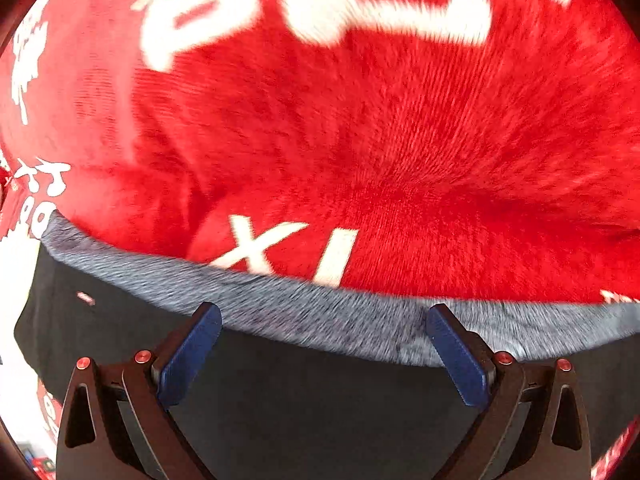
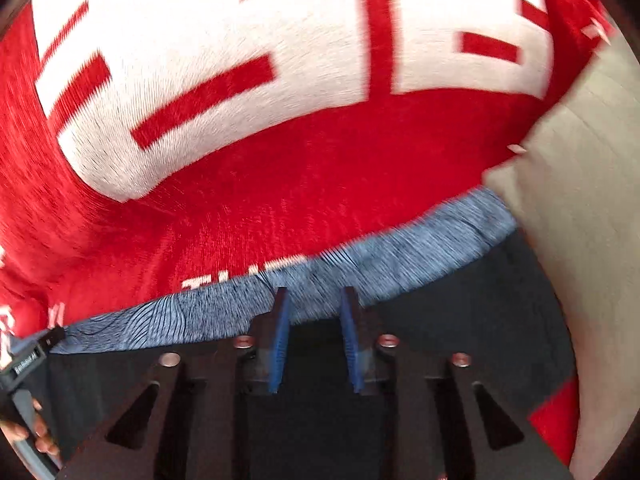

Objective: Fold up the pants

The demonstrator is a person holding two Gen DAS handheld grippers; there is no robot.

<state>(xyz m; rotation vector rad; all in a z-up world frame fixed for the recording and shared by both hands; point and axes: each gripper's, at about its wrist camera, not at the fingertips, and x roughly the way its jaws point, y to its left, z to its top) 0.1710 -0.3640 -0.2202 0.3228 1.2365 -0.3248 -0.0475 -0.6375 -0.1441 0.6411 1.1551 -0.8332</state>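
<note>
Though motion blur softens both views, enough shows: one red blanket (image 1: 360, 140) with white lettering underneath, filling most of each picture, and one pair of dark pants (image 1: 320, 400) lying on it, nearest the cameras, with a grey-blue heathered waistband (image 1: 320, 320) running across as the far edge. Beyond the blanket on the right wrist view, a pale surface (image 2: 580, 200), nature unclear. Two grippers, one per hand: left gripper (image 1: 324, 320) with its blue pads (image 1: 188, 356) spread wide apart, nothing between them, tips at the band's near edge; right gripper (image 2: 315, 300) with pads much closer but a gap remaining and only dark cloth visible behind it, so not clamped, tips likewise at the band. One hand (image 2: 36, 432) glimpsed at the lower left of the right wrist view, on a grey handle. Likely risks: closing on the plush blanket along with the band, given how flat the pants lie on it, which would drag the cover during the fold; pinching only the top layer of the waist, leaving the lower layer behind and skewing the fold; uneven lift from the unequal openings.
</note>
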